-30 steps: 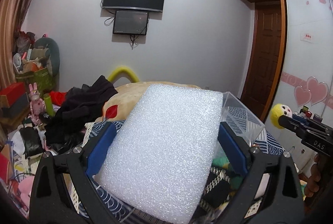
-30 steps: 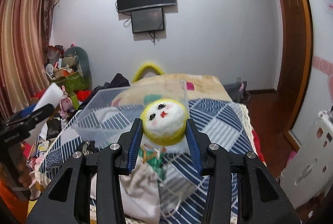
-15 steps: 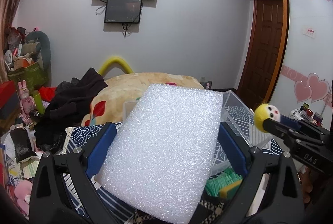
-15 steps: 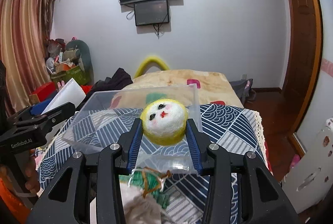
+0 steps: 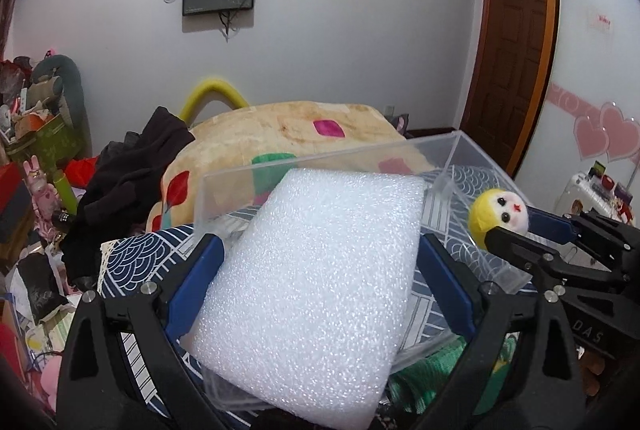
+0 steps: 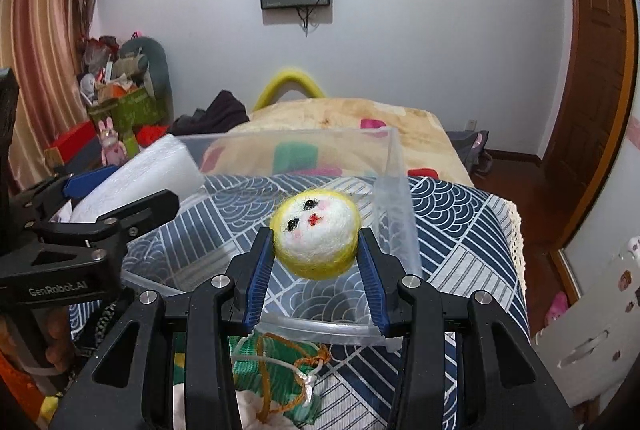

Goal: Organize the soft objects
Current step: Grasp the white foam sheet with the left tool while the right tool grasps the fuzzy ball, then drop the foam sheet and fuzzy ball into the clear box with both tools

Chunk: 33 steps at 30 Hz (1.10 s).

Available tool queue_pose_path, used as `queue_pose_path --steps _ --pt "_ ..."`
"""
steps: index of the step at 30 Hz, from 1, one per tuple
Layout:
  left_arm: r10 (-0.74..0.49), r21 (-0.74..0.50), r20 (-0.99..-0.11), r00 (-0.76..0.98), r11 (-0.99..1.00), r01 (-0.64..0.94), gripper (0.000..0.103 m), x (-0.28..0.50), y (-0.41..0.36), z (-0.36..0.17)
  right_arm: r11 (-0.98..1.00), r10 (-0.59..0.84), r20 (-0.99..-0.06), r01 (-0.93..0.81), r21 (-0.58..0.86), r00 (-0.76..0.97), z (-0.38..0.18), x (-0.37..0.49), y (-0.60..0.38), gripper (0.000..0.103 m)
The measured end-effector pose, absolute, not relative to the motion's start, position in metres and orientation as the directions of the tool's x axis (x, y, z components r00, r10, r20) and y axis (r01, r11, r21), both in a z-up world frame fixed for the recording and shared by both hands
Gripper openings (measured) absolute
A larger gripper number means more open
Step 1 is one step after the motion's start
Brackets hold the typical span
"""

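My left gripper [image 5: 320, 250] is shut on a white foam pad [image 5: 316, 278] and holds it over the near left part of a clear plastic box [image 5: 460, 150] on the bed. The pad also shows in the right wrist view [image 6: 152, 170]. My right gripper [image 6: 314, 242] is shut on a yellow and white felt ball with a face [image 6: 314, 234] and holds it above the box [image 6: 394, 166]. In the left wrist view the ball [image 5: 500, 216] hangs over the box's right side.
The box sits on a blue and white patterned cover [image 6: 472, 238]. A green mesh piece with orange cord [image 6: 276, 362] lies in front of the box. A tan blanket [image 5: 288, 134] and dark clothes [image 5: 128, 186] lie behind. Clutter [image 6: 120, 102] stands at the left.
Both grippers moved forward and down towards the box. The foam pad and the felt ball now hang over the box instead of in front of it.
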<state>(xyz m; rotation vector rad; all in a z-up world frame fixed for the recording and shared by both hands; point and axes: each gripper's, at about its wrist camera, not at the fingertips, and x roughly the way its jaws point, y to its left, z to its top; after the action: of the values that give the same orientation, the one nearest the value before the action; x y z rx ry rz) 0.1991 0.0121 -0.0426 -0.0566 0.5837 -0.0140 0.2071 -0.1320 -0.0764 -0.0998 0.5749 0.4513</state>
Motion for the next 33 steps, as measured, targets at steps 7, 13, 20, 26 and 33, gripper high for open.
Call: queue_pose_path --steps 7,13,20,26,33 --pt "-0.026 -0.024 -0.598 0.801 1.000 0.015 0.097 0.208 0.003 -0.050 0.895 0.374 -0.574 -0.446 0.016 0.729 -0.081 0.211 -0.126 0.040" --pt "-0.021 -0.011 -0.625 0.780 1.000 0.018 0.099 0.212 0.001 -0.054 0.894 0.368 -0.582 -0.448 0.007 0.725 -0.081 0.212 -0.126 0.044" --pt "-0.049 -0.057 -0.634 0.772 0.998 0.017 0.101 0.210 0.008 -0.053 0.899 0.376 -0.552 -0.437 0.024 0.744 -0.072 0.206 -0.137 0.062" --pt "-0.048 -0.051 -0.596 0.802 0.998 0.021 0.103 0.197 0.009 -0.039 0.900 0.384 -0.507 -0.436 0.018 0.772 -0.061 0.194 -0.143 0.066" --pt "-0.039 -0.039 -0.554 0.831 0.999 0.021 0.103 0.181 0.006 -0.023 0.902 0.384 -0.443 -0.431 -0.006 0.810 -0.048 0.173 -0.151 0.072"
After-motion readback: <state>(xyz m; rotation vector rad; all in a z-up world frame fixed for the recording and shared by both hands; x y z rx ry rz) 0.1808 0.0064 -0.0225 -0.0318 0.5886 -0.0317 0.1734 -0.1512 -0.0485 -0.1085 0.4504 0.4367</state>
